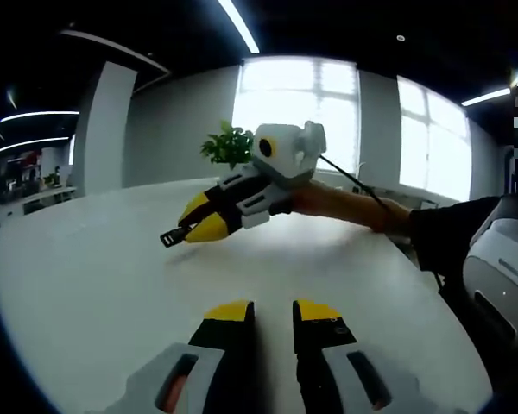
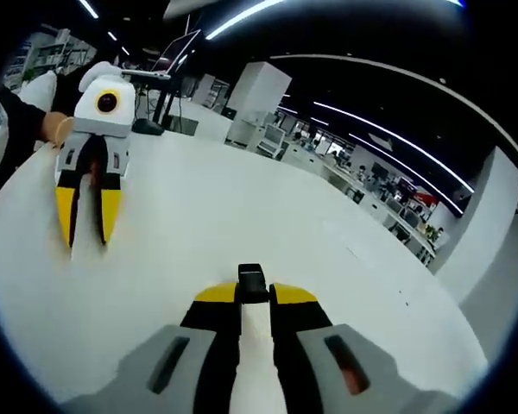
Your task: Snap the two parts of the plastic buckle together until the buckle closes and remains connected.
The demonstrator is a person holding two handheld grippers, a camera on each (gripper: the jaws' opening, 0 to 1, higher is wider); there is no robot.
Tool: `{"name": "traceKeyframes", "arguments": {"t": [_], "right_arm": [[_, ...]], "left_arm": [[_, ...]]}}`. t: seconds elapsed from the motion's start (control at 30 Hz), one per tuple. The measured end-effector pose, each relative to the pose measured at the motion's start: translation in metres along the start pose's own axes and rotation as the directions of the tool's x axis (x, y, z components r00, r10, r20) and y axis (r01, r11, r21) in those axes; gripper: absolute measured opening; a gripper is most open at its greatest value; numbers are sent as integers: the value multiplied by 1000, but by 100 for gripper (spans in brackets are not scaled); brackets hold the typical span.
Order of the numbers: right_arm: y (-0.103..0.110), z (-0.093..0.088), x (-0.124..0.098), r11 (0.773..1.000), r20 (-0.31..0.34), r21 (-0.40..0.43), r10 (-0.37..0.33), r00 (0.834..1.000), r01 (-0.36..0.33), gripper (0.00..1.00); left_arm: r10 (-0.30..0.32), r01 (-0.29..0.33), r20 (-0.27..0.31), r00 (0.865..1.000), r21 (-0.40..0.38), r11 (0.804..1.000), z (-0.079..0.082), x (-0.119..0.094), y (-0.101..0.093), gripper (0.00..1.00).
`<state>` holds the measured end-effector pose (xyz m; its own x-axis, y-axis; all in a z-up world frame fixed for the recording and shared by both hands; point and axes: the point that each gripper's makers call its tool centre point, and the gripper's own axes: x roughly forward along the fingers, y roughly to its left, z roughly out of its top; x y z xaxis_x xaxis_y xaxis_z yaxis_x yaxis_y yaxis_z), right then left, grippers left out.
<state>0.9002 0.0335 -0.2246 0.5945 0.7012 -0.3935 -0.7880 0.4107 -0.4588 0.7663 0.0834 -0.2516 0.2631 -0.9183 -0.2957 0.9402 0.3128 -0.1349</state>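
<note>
Buckle part [image 2: 251,283], black plastic, sits pinched between the tips of the right gripper [image 2: 251,294] in the right gripper view; the fingers are closed onto it with only its own width between them, and it projects a little past the yellow tips. In the left gripper view the same part shows as a dark piece with a short strap end [image 1: 174,235] at the tip of the right gripper, held just above the white worktop [image 1: 86,302], well in from its edges.

The left gripper [image 1: 273,312] stands with its fingers slightly apart and nothing visible between them. In the right gripper view its tips point down at the worktop, toward the near left edge. A second buckle part cannot be made out in either view.

Handling judgement: the buckle is probably light, rigid and smooth, so it can pivot or slip in a tip grip when the mating push is applied. Take hold on the flat body faces, behind the latching end, leaving prongs or socket mouth free. Press straight along the mating axis.

Beyond the worktop's far edge stand a green plant [image 1: 227,144] and bright windows [image 1: 298,108].
</note>
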Motion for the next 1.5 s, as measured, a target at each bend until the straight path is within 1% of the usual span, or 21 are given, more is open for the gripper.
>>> {"name": "traceKeyframes", "arguments": {"t": [0.3, 0.33, 0.4, 0.47, 0.63, 0.7, 0.77, 0.87, 0.93, 1.07, 1.13, 1.27, 1.4, 1.5], "right_arm": [[-6, 0, 14, 1000, -21, -5, 4, 1000, -4, 12], [-8, 1, 16, 1000, -25, -8, 2, 1000, -2, 12], [-15, 3, 18, 999, -25, -22, -24, 999, 23, 12], [-19, 4, 21, 999, -20, -19, -29, 999, 29, 12], [-28, -2, 27, 998, 1, 38, -50, 999, 50, 12], [-29, -8, 29, 997, -11, 61, -53, 999, 53, 12], [-34, -11, 28, 994, -22, 68, -80, 997, 81, 12], [-37, -12, 26, 992, -12, 95, -87, 996, 88, 12], [-37, -14, 25, 991, -13, 99, -90, 996, 91, 12], [-30, -16, 24, 991, -3, 122, -63, 998, 63, 12], [-31, -18, 24, 989, -9, 130, -68, 998, 69, 12], [-31, -20, 23, 990, -12, 121, -65, 998, 66, 12], [-26, -23, 23, 989, -16, 137, -46, 999, 48, 12], [-25, -25, 23, 989, -23, 137, -45, 999, 48, 12]], "left_arm": [[0, 0, 0, 1000, -1, 1000, 0, 0, 0, 17], [0, 0, 0, 1000, -2, 1000, 0, 0, 0, 17], [0, 0, 0, 1000, -3, 1000, 0, 0, 0, 17], [0, 0, 0, 1000, -2, 1000, 0, 0, 0, 17], [0, 0, 1, 1000, -5, 1000, 0, 0, 1, 17], [0, 0, 1, 1000, -6, 1000, 0, 0, 1, 17], [1, -1, 0, 1000, -4, 1000, 0, 0, 1, 17], [2, -2, -5, 1000, 2, 1000, -1, 1, 1, 17], [2, -2, -5, 1000, 4, 1000, -1, 1, 1, 17], [3, -3, -6, 1000, 4, 1000, -1, 1, 1, 17], [4, -4, -8, 1000, 7, 1000, -2, 1, 0, 17], [4, -4, -8, 1000, 7, 1000, -2, 1, 0, 17], [4, -4, -9, 1000, 6, 1000, -3, 2, 0, 17], [5, -5, -10, 1000, 8, 1000, -4, 2, 0, 17]]}}
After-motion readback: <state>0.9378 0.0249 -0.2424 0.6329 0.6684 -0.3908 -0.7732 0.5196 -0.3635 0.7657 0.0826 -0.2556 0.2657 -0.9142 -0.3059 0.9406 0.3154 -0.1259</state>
